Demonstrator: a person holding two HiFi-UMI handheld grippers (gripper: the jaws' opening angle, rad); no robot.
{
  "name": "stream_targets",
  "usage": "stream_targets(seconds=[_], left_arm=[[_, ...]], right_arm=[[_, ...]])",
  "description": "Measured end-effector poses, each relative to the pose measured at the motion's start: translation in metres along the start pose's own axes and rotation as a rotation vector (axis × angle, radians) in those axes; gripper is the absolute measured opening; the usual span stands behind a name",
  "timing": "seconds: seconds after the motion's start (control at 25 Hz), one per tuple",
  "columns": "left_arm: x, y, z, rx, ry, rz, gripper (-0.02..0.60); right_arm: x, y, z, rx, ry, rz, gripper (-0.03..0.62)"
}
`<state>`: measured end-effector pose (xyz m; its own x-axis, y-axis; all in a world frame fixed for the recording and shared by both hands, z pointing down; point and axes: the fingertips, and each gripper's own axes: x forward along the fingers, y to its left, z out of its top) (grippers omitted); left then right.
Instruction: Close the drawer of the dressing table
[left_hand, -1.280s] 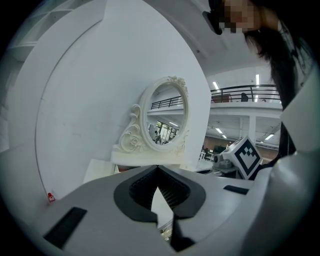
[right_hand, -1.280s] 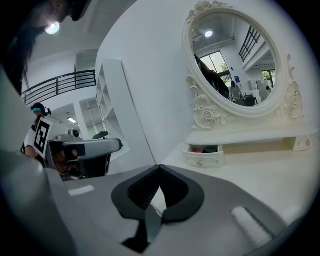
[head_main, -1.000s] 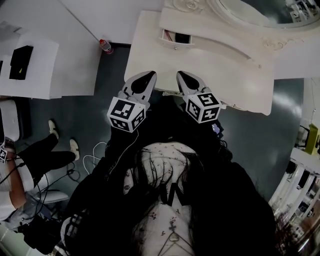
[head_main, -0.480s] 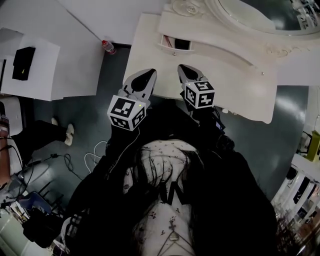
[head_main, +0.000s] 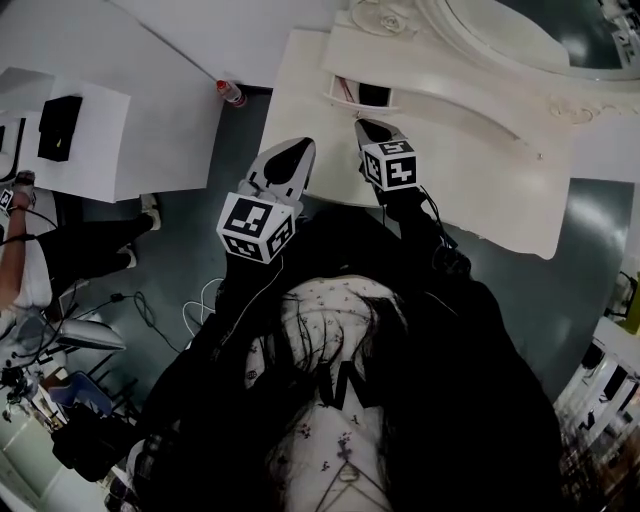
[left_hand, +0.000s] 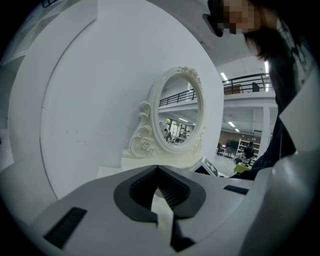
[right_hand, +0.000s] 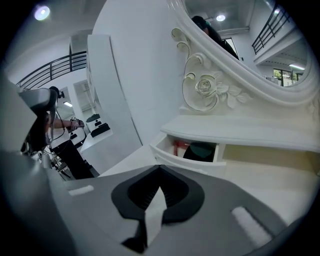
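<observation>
Head view, left to right: one person (head_main: 40, 250) at the far-left edge, cut off by the frame; only dark legs and light shoes read clearly. Loose cables (head_main: 150, 310) lie on the grey floor beside them, count unclear. One flat black box (head_main: 60, 127) sits on a plain white tabletop (head_main: 150, 120). One small clear bottle with a red cap (head_main: 231, 93) is in the gap between that top and the cream carved dressing table (head_main: 480, 170). Two grippers, each a smooth grey shell with black ribbed pads and one marker cube. The left gripper (head_main: 295, 152) (left_hand: 157, 168) is over the table's front-left edge, jaws together, nothing between them. The right gripper (head_main: 370, 128) (right_hand: 160, 167) also has its jaws closed tip to tip and empty; it points at the small cream drawer (head_main: 360, 95) (right_hand: 186, 161), near it but apart. One drawer only: curved smooth front, pulled partway out at the left end of the table's raised upper tier. Inside are one red item and one dark item, too shadowed to identify. One oval mirror in a rose-and-scroll carved frame (head_main: 480, 35) (left_hand: 181, 112) (right_hand: 235, 50) stands behind, cut off at the top edge in the head view. The wearer's dark clothing (head_main: 350, 400) hides the floor below the grippers.
</observation>
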<state>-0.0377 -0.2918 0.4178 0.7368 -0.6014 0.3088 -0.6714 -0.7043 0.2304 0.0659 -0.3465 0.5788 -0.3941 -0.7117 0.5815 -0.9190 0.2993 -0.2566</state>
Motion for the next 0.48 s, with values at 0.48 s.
stream_targets(seconds=[0.48], left_arm=[[-0.001, 0.027, 0.000, -0.026, 0.019, 0.063, 0.000]], right_arm=[[0.030, -0.015, -0.018, -0.055, 0.096, -0.064, 0.063]])
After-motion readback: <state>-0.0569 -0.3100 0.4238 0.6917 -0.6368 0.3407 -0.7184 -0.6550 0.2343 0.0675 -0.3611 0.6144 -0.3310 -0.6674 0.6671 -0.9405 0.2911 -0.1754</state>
